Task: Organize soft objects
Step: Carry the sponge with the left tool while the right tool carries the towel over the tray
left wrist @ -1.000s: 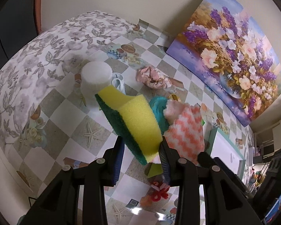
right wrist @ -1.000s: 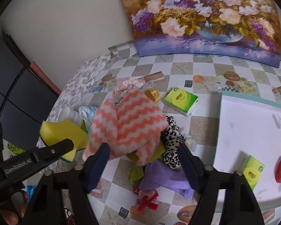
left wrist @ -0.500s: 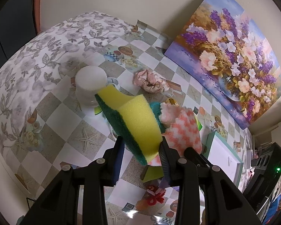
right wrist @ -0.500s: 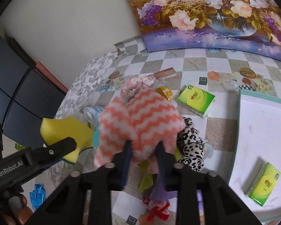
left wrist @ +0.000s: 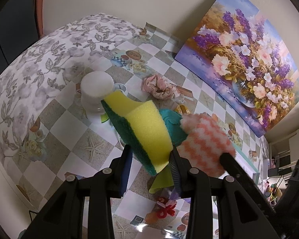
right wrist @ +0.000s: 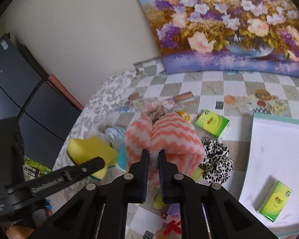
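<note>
sponge (left wrist: 147,133) and cloth (right wrist: 169,137) pinched between tongs

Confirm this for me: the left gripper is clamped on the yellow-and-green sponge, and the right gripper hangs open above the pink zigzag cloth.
One thing is wrong: the right gripper is not open. The right wrist view shows its fingers shut on the pink zigzag cloth, pinching a fold of it. The rest holds: the left gripper is clamped on the yellow-and-green sponge.
</note>
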